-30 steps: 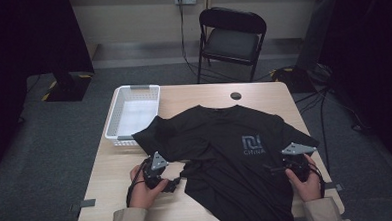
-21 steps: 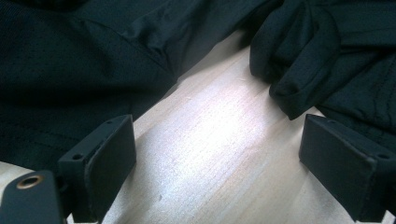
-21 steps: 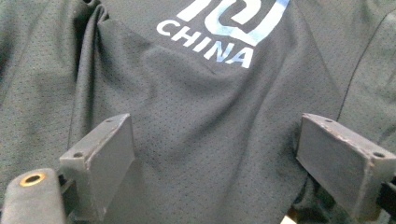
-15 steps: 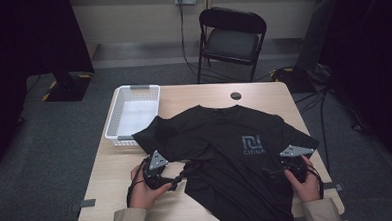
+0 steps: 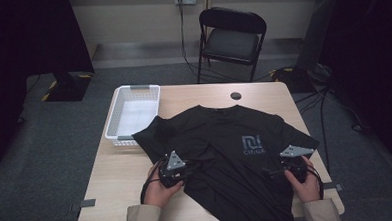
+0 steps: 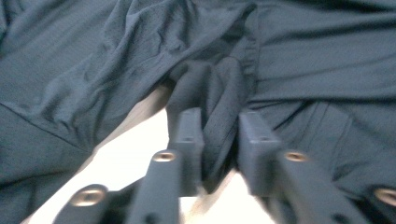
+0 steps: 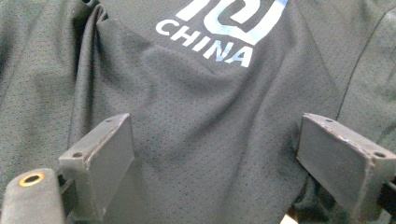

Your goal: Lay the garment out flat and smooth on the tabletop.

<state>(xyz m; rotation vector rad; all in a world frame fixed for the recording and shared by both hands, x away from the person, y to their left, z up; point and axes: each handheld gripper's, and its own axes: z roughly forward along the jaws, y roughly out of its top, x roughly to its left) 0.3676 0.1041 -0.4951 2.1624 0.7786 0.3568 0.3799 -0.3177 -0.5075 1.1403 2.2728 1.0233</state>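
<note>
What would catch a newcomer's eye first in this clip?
A black T-shirt with a pale CHINA logo lies spread across the wooden table. The left gripper pinches a fold of it at the near left, the right gripper rests open on it. A white basket sits at the far left.

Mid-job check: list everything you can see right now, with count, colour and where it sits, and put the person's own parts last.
T-shirt: 1, black with a pale logo, spread across the table, one sleeve over the basket's near edge.
Basket: 1, white, table's far-left corner.
Small round object: 1, dark, far edge of table.
Table: 1, light wood.
Folding chair: 1, black, beyond the table.
Left hand-held gripper: 1, black, closed on a fold of shirt.
Right hand-held gripper: 1, black, jaws wide open over the shirt.
</note>
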